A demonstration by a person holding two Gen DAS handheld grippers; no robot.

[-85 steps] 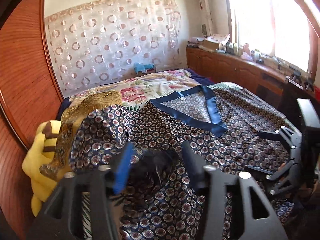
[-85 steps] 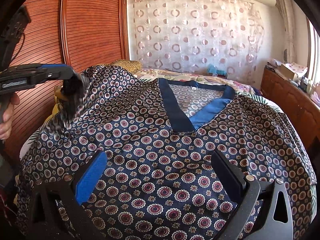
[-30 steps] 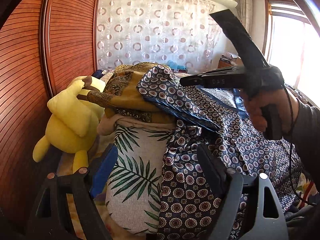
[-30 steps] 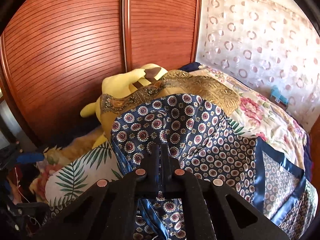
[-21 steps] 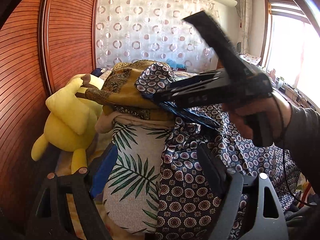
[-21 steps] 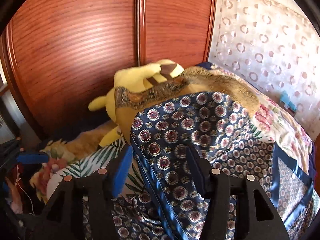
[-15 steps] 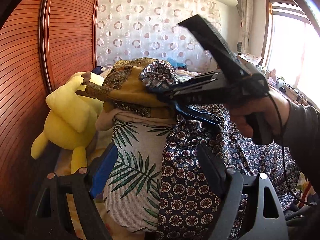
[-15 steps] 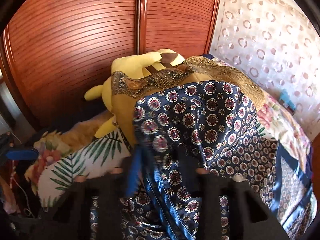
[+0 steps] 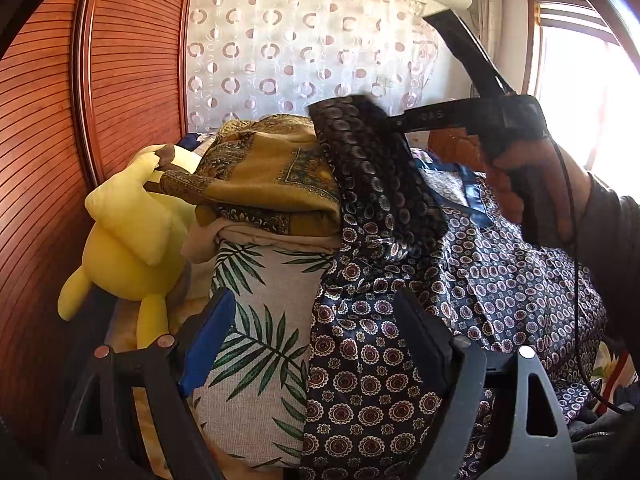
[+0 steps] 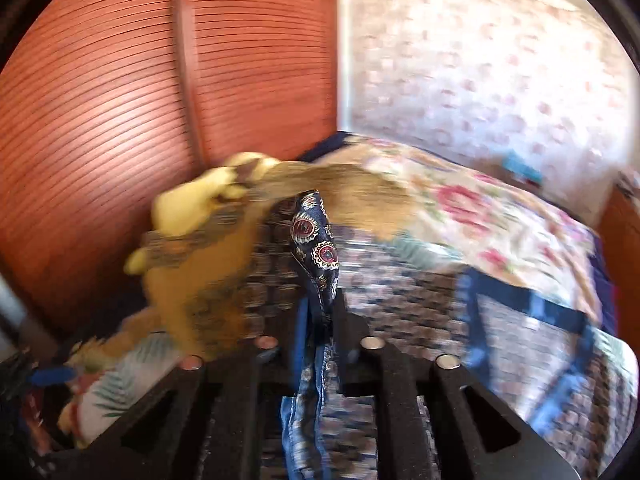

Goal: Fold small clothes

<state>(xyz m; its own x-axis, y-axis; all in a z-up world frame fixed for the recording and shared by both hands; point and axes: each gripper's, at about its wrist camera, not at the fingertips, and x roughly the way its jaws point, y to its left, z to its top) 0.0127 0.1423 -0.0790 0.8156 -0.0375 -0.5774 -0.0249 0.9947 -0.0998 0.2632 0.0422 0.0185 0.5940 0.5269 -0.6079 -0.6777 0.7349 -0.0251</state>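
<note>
In a bedroom with ribbed red-brown wooden wardrobe doors (image 9: 132, 76), a navy satin top printed with small round medallions (image 9: 372, 360) lies spread across a bed, one corner of it lifted above the rest. The right gripper (image 10: 320, 320), a black two-finger tool held in a bare hand (image 9: 532, 188), has its jaws pressed together on that raised corner: from its own camera, a fold of the medallion cloth and its blue hem stand pinched between the fingers, the background smeared by blur. From the left camera the same corner hangs in a dark, blurred flap from the tool's tip, draping down onto the garment's body.

The left gripper (image 9: 316, 340) sits low in the foreground with its jaws wide apart and nothing between them, one finger faced with a blue pad (image 9: 206, 334), the other black. Beyond its fingers, the top's lower edge hangs down over a pale cushion printed with green palm fronds (image 9: 248, 340).

A folded mustard-gold paisley cloth (image 9: 272, 176) rests on that cushion, just beside the lifted corner. A yellow plush toy with brown-tipped ears (image 9: 124, 236) leans against the cloth and cushion, next to the wardrobe. Behind the bed hangs a sheer white curtain patterned with rings (image 9: 304, 56); a floral bedspread (image 10: 480, 216) covers the far mattress. No container shows in either view.
</note>
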